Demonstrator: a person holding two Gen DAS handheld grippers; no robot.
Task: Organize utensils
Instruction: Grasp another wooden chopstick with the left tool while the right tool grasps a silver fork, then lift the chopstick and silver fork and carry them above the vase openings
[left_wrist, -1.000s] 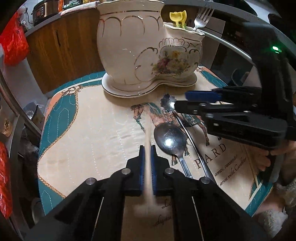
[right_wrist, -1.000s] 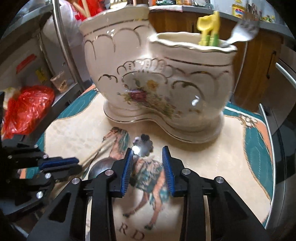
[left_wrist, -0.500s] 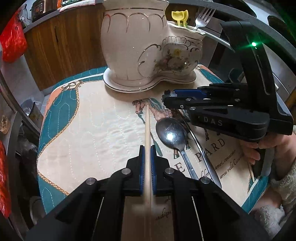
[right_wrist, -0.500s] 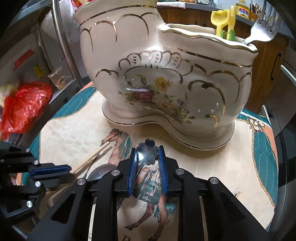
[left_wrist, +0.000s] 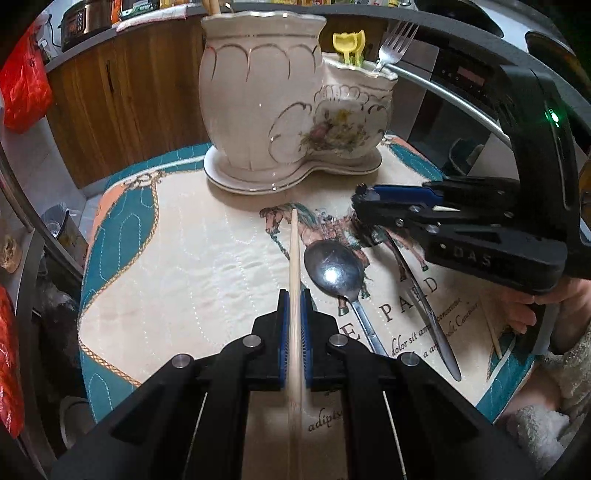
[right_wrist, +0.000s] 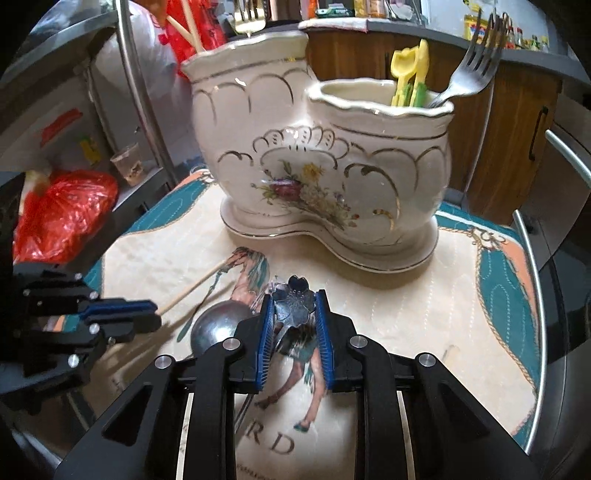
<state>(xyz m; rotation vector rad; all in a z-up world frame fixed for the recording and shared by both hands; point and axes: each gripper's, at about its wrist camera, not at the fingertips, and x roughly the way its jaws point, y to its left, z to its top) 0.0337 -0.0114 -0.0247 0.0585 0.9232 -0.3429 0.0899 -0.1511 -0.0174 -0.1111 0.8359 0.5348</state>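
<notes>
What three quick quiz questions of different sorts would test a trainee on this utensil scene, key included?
1. True or false: the left gripper is shut on the pale wooden chopstick.
2. Multiple choice: the right gripper grips A) the round-bowled steel spoon, B) the flower-ended metal utensil, C) the silver fork.
3. Fill in: the yellow plastic utensils stand in the ___ compartment of the cream floral ceramic holder.

Key: 1 true; 2 B; 3 lower, smaller.
</notes>
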